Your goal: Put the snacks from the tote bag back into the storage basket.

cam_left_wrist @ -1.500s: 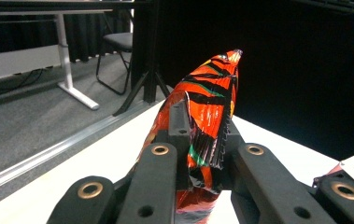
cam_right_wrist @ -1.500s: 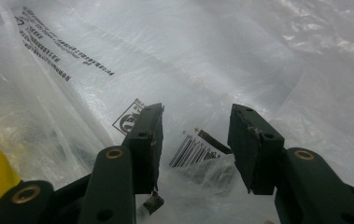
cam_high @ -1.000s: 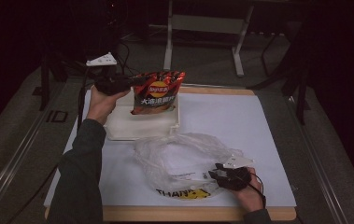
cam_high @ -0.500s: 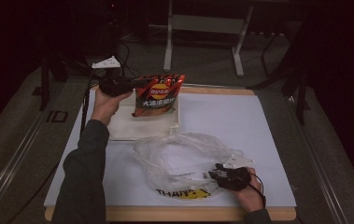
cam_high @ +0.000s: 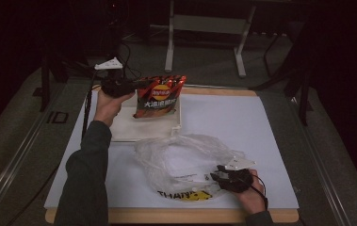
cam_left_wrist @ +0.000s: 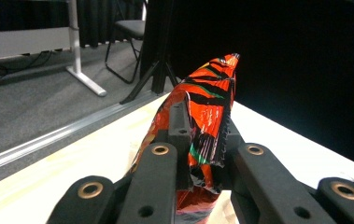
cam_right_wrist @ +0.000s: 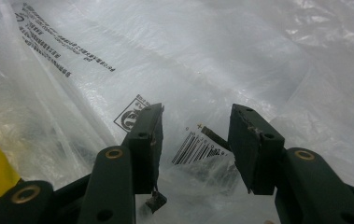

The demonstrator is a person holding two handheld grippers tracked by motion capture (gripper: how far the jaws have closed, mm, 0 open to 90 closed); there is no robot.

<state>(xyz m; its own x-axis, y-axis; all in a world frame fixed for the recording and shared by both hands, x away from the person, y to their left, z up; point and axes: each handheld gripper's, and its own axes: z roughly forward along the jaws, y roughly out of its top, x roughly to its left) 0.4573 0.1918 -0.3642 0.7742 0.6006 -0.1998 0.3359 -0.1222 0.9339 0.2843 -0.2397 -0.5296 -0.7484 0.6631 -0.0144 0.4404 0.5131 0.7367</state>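
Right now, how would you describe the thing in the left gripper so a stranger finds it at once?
On the white table mat, look to its far left part, above the flat cream tray. There the left gripper pinches a glossy red-orange foil snack bag with black stripes, the only brightly coloured packet; the plastic bag nearby is clear.

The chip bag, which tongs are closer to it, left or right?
Left. The left tongs are shut on the chip bag above the far tray. The right tongs sit well away at the clear plastic bag.
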